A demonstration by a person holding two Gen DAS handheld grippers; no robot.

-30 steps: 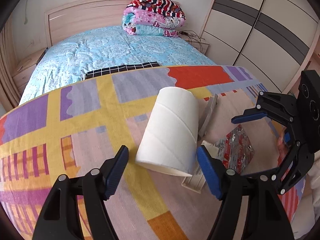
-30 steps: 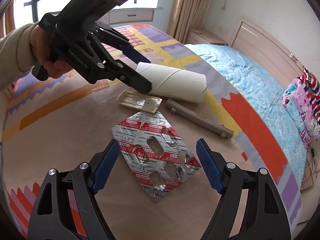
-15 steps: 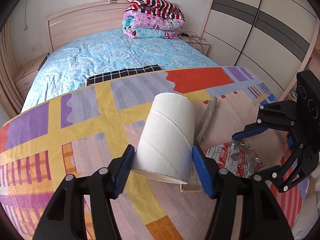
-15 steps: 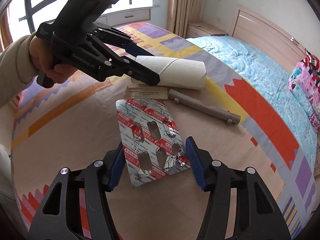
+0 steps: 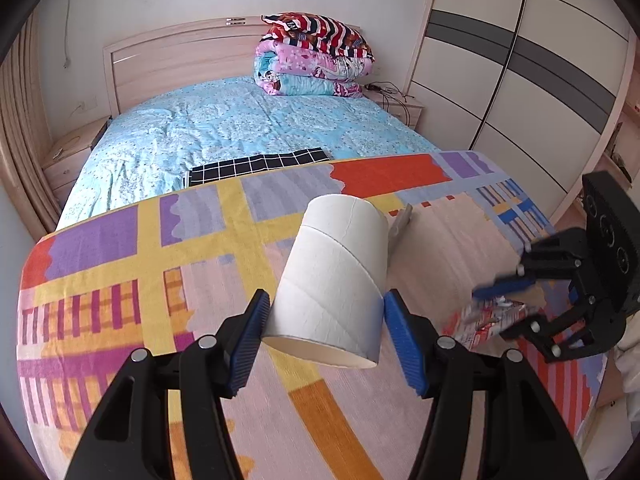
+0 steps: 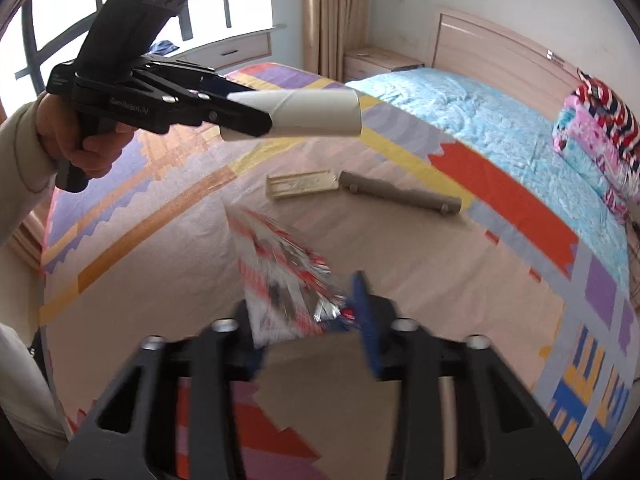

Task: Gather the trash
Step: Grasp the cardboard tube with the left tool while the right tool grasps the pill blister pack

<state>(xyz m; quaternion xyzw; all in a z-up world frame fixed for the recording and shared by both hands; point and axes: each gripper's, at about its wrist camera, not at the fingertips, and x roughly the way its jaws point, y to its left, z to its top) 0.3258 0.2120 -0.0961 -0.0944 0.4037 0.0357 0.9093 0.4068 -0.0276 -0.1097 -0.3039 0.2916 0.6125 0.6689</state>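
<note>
The left gripper (image 5: 326, 330) pinches a white cardboard tube (image 5: 335, 280) between its two blue pads, one pad on each side of the tube's near end. In the right wrist view the tube (image 6: 304, 114) is held in the air above the colourful patchwork bed cover (image 6: 400, 264), and it sticks out forward from the gripper (image 6: 246, 122).

The right gripper (image 6: 308, 320) has its fingers closed on a red and silver foil blister pack (image 6: 280, 276). The pack is blurred, so I cannot tell its details, but it stands up from the cover between the pads. From the left wrist view the same pack (image 5: 492, 316) is seen in the right gripper (image 5: 506, 306), off the cover.

On the cover, a flat beige plastic tray (image 6: 302, 184) and a grey-brown plastic rod (image 6: 400, 196) lie beside each other, their ends almost touching. Behind is the light blue bedsheet (image 5: 240, 132) with folded quilts (image 5: 314, 58) stacked at the wooden headboard (image 5: 176, 60).
</note>
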